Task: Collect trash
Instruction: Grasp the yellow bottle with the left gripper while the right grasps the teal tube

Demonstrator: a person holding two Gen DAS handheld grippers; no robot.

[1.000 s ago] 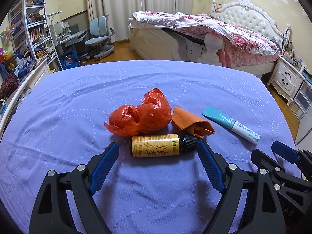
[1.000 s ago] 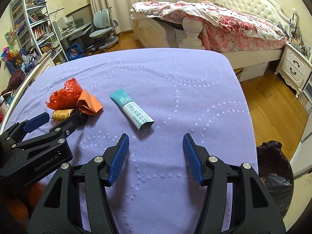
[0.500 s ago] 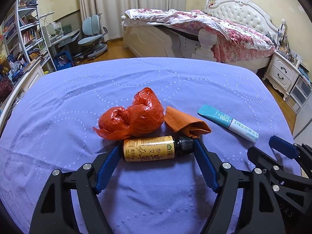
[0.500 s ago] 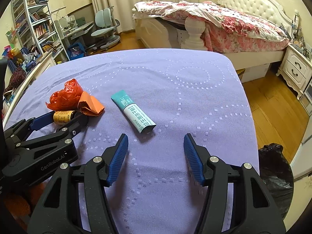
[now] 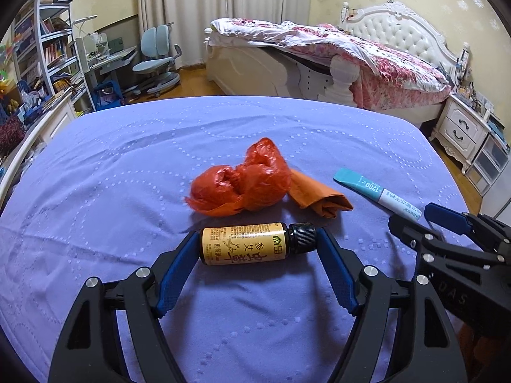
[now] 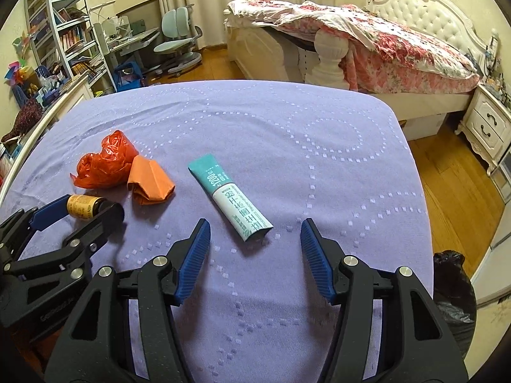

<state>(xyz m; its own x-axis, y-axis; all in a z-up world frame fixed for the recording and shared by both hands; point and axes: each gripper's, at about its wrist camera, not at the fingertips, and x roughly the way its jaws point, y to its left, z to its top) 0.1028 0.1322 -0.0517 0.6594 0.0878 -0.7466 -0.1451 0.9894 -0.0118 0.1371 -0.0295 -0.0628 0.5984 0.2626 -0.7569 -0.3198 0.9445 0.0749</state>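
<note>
Blue ribbed pads of the left gripper [image 5: 257, 245] pressed against both ends of the small amber bottle [image 5: 244, 247]: one at the base, one at the black cap, fingers closed down to bottle length. Lying on its side on the purple table [image 5: 127, 175], label up, apparently not yet lifted. Probably rigid and light, though round and smooth; end-to-end hold likely to pivot or slip, so a firm squeeze and a level lift advisable. Glass or plastic impossible to tell, so best treated as breakable.

Just behind the bottle, a crumpled red plastic bag [image 5: 241, 188], soft and nearly weightless, easy to pinch anywhere on a fold. Touching its right side, a folded orange paper [image 5: 319, 198], thin and limp, best taken at the thick bunched end.

Right gripper [image 6: 255, 239] spread wide, holding nothing, fingers either side of the near end of the teal-and-white tube [image 6: 231, 198]. Flattened, squeezable, probably slick; a grip across the middle safest.

Beyond the table's right edge, on the floor, a bin with a black liner [image 6: 453, 290], only partly in view; contents not visible.
</note>
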